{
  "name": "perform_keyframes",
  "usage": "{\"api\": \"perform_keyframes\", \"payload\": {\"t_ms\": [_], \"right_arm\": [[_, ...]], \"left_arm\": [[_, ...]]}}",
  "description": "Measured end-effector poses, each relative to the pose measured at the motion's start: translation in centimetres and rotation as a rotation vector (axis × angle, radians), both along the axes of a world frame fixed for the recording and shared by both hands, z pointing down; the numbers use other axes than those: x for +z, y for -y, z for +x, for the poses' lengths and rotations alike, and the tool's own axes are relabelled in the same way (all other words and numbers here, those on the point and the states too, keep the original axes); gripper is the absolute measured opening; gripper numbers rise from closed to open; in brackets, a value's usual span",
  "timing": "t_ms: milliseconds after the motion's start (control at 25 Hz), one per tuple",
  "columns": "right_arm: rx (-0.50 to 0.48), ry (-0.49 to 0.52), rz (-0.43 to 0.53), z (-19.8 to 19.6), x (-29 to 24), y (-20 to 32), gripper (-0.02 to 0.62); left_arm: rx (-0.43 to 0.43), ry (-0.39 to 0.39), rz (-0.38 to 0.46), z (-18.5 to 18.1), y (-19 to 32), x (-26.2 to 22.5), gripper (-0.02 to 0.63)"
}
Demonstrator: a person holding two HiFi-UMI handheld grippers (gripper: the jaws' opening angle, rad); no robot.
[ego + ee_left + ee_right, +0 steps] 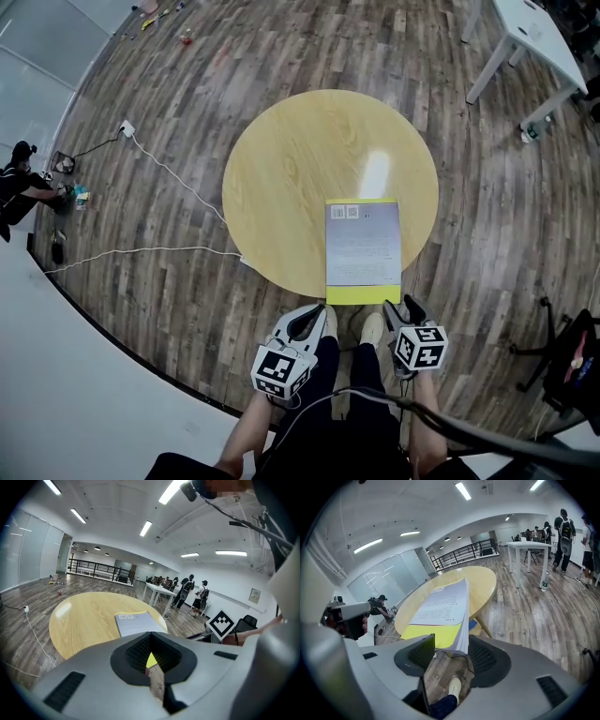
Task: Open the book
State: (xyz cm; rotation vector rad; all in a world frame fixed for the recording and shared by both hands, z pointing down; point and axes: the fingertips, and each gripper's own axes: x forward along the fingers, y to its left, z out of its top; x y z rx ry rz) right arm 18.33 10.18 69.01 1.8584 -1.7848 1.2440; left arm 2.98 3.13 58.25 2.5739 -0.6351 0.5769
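Grey L hand-held gripper [317, 317], R hand-held gripper [404, 308], b&w marker cubes [280, 369], black cable [375, 397], trousers [367, 371] prob. navy

Colour rundown: the book [363, 251] has a greyish-lavender cover, with a bright yellow band along its near edge and a thin yellow strip at the far one. The round bench [281, 178] is pale yellow wood grain, and the floor [141, 300] is streaky grey-brown planks. The left hand-held gripper [312, 322] and right hand-held gripper [403, 309] are both light grey, with black ribbed pads and black-and-white square markers.
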Motion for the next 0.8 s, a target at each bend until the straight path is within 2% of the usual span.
{"api": "perform_keyframes", "payload": {"t_ms": [120, 160, 200, 280, 800], "right_arm": [[-0.023, -0.017, -0.006, -0.3, -0.1, 0.1, 0.227], [-0.026, -0.042, -0.014, -0.2, -0.2, 0.1, 0.179], [-0.025, -0.069, -0.022, -0.1, -0.1, 0.0, 0.096], [-0.02, -0.092, -0.033, 0.1, 0.0, -0.1, 0.049], [0.02, -0.045, 0.004, 0.0, -1.0, 0.2, 0.007]], "left_arm": [[-0.003, 0.001, 0.001, -0.1, 0.0, 0.0, -0.002], [-0.004, 0.0, 0.002, -0.1, 0.1, -0.1, -0.002], [-0.004, 0.0, 0.003, -0.1, 0.1, -0.1, -0.002], [-0.005, 0.001, 0.003, -0.1, 0.0, -0.1, -0.002], [-0.036, -0.002, 0.014, -1.1, 0.5, -0.4, -0.002]]}}
